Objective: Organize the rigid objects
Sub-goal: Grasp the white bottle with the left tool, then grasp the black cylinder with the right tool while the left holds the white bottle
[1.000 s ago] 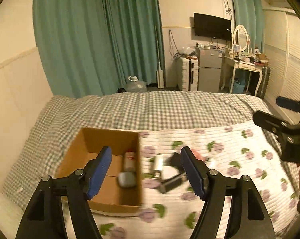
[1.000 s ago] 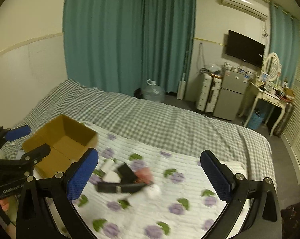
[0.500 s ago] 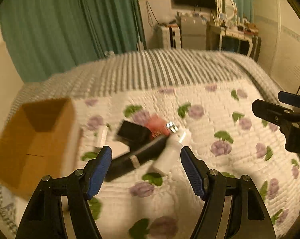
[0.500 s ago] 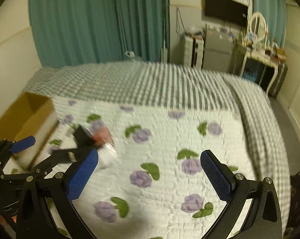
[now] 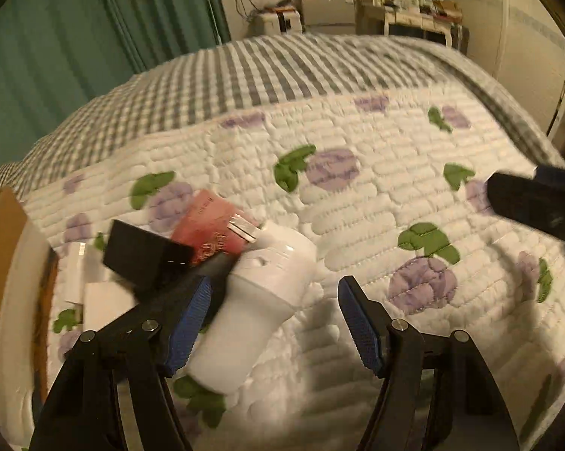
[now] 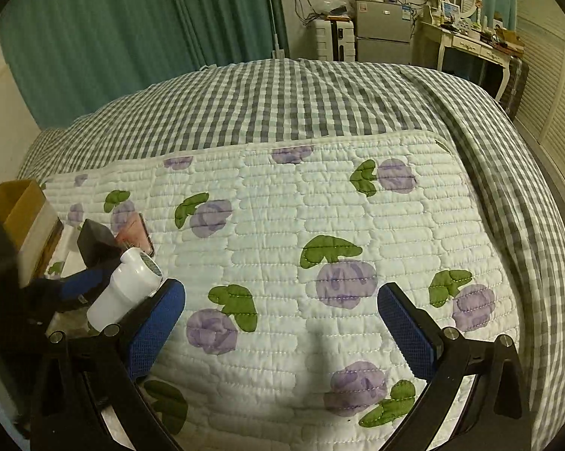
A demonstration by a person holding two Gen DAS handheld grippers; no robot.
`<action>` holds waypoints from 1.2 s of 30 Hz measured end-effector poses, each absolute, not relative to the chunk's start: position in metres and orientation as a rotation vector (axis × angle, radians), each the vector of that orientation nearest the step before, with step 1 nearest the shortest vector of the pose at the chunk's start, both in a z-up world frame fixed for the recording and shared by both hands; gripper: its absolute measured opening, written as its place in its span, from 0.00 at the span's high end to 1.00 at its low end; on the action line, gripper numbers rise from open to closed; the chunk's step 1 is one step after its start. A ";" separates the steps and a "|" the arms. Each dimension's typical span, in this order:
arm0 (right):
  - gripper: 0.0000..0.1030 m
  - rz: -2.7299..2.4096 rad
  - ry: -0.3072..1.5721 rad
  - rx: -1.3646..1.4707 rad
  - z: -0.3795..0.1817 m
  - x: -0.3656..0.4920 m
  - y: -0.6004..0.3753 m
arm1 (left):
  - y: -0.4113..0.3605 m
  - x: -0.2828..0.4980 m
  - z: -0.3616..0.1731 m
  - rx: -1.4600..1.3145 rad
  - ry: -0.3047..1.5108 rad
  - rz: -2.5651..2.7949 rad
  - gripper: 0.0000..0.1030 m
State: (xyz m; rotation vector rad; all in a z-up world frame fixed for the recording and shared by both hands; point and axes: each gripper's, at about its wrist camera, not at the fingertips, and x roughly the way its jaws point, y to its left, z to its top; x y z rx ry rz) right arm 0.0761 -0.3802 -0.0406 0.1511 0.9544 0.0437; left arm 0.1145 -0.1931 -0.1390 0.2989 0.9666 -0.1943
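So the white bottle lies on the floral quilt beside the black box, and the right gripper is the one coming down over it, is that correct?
Not quite. The left gripper is over the white bottle, its jaws just closing but not gripping, as the left wrist view shows. The right gripper hangs open over bare floral quilt. The bottle does lie beside the black box.

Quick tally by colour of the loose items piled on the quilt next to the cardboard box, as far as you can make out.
White: 3 (bottle-shaped device, two small boxes)
Black: 2 (box, long bar partly hidden)
Pink: 1 (packet)
Total: 6 visible; others may be hidden beneath.
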 end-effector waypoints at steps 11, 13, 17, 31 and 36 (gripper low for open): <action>0.00 0.046 0.934 0.150 -0.035 0.071 -0.379 | -0.175 0.094 -0.107 0.281 0.934 -0.157 0.56; 0.00 0.054 0.922 0.149 -0.032 0.070 -0.378 | -0.163 0.084 -0.092 0.250 0.906 -0.132 0.56; 0.00 0.116 0.881 0.121 -0.024 0.069 -0.363 | -0.123 0.062 -0.068 0.142 0.881 -0.031 0.56; 0.10 0.426 0.934 -0.076 -0.051 0.124 -0.259 | -0.083 0.093 -0.086 0.061 0.875 0.075 0.56; 0.14 0.552 0.920 -0.241 -0.070 0.124 -0.226 | -0.070 0.092 -0.081 0.083 0.844 0.122 0.56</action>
